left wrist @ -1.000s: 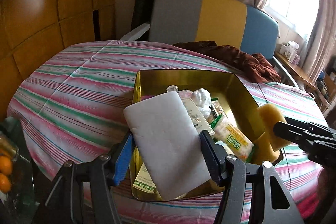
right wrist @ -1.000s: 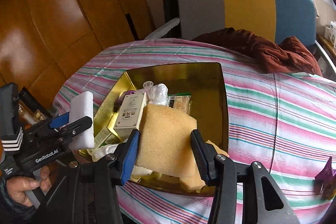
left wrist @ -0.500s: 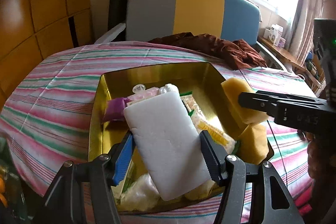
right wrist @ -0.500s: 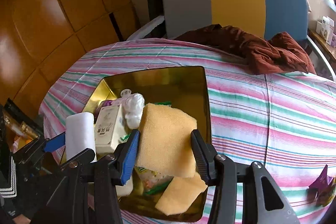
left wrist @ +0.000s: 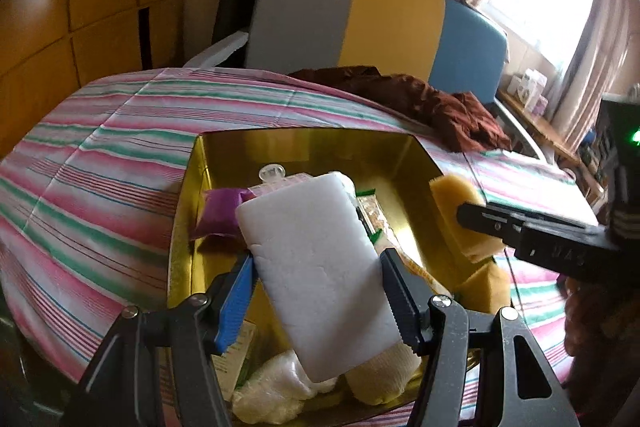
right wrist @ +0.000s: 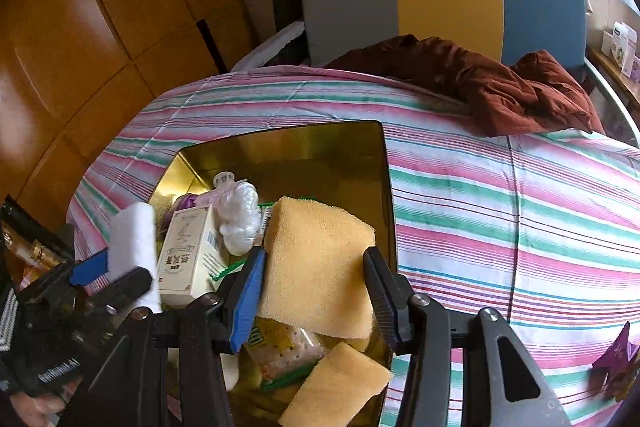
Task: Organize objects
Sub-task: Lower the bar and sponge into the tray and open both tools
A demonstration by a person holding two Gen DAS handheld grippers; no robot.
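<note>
The white sponge (left wrist: 320, 275) is pinched in the left tongs (left wrist: 316, 301), its long axis pointing away over the near end of the gold tin (left wrist: 304, 143) on the bed. The yellow sponge (right wrist: 318, 263) is clamped in the right tongs (right wrist: 316, 297), directly above the tin's right side.

My white foam block (left wrist: 320, 275) covers most of what lies in the gold tin (left wrist: 304, 147). The print on the small carton (right wrist: 188, 255) is too small to read. A purple wrapper (right wrist: 618, 359) is cut off at the right edge.
</note>
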